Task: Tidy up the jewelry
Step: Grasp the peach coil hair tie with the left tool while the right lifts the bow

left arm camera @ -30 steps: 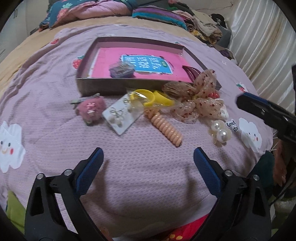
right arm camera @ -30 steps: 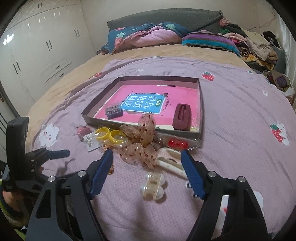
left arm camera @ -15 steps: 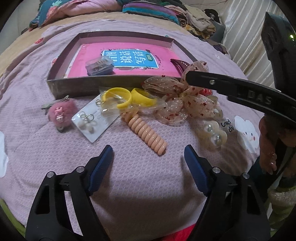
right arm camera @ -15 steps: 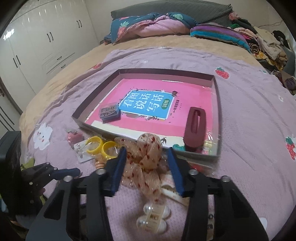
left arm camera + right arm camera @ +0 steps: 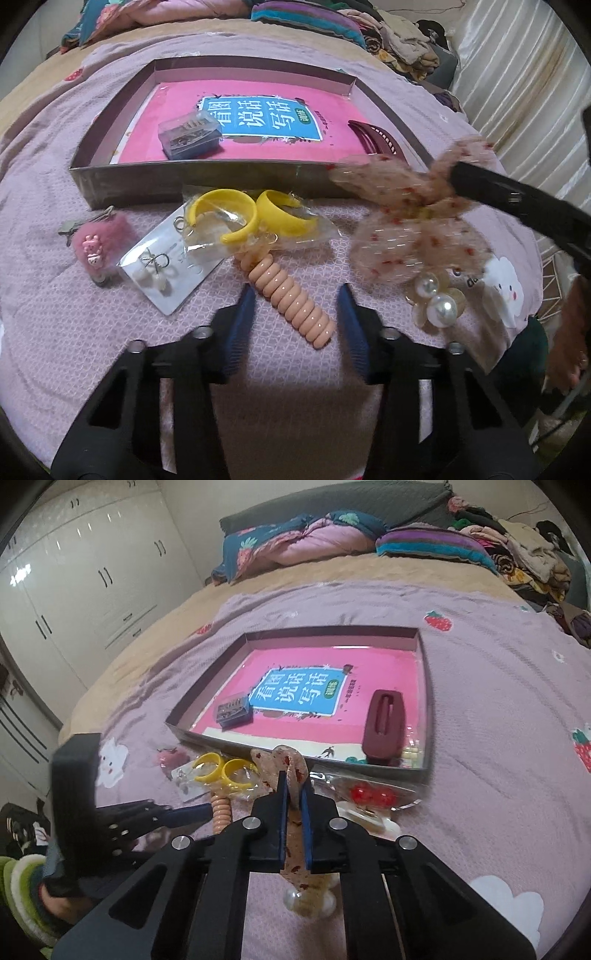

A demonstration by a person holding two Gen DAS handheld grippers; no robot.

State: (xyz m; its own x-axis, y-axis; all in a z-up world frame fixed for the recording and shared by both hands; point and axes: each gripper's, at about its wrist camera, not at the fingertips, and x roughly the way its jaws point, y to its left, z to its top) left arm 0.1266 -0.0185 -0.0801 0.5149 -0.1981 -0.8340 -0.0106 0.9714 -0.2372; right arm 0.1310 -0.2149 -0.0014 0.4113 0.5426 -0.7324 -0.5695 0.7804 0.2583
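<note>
My right gripper (image 5: 294,794) is shut on a beige mesh bow with red dots (image 5: 286,764) and holds it above the bedspread; the bow also shows in the left wrist view (image 5: 410,218), pinched by a black finger. My left gripper (image 5: 297,295) is open, its blue pads either side of a peach spiral hair tie (image 5: 291,301) on the bedspread. A shallow box (image 5: 110,177) with a pink book inside holds a small clear case (image 5: 190,134) and a maroon hair clip (image 5: 384,725).
Near the box's front wall lie yellow rings in a bag (image 5: 255,218), an earring card (image 5: 162,266), a pink fluffy charm (image 5: 98,245), pearl clips (image 5: 437,302) and red beads (image 5: 371,794). Pillows and clothes are piled at the bed's far end.
My right gripper closed on the mesh bow and lifted it. My left gripper moved forward to the spiral hair tie and its jaws narrowed around it.
</note>
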